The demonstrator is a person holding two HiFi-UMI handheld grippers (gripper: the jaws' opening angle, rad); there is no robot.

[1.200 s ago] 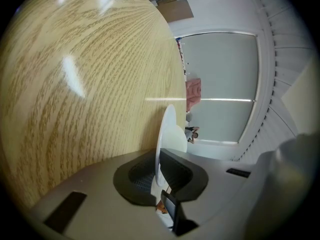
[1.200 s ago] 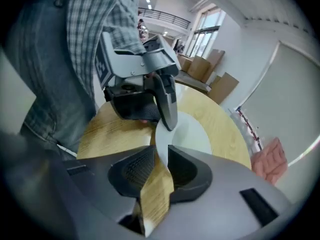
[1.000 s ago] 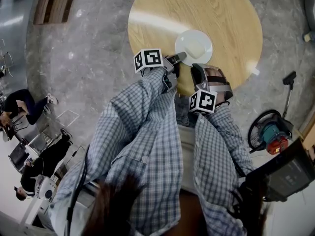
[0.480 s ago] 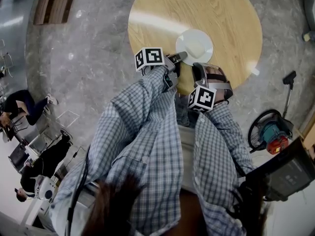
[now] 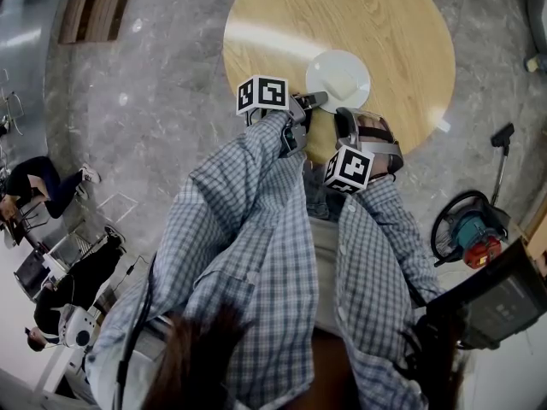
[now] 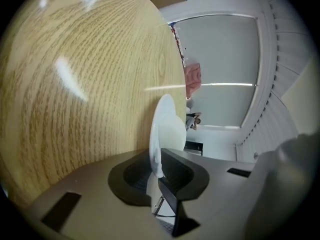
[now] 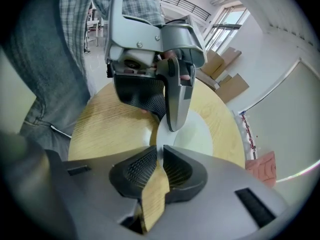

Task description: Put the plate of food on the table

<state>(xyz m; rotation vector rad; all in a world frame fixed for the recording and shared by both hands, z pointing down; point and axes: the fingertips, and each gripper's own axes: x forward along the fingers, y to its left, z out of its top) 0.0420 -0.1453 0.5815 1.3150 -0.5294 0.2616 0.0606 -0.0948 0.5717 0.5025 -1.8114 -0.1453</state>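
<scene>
Plate (image 5: 340, 73) and both grippers have edged slightly farther in over the table (image 5: 402, 24). Your left gripper (image 6: 157, 161) and right gripper (image 7: 160, 156) each pinch its near rim. It looks stiff, slick and breakable, so keep both rim grips and hold it level.

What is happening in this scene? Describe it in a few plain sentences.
A person holds a gripper in each hand over a round wooden table. The left gripper is clamped on the near rim of a white plate, and the right gripper pinches the rim beside it. The plate appears to sit on the table; no food shows on it.
</scene>
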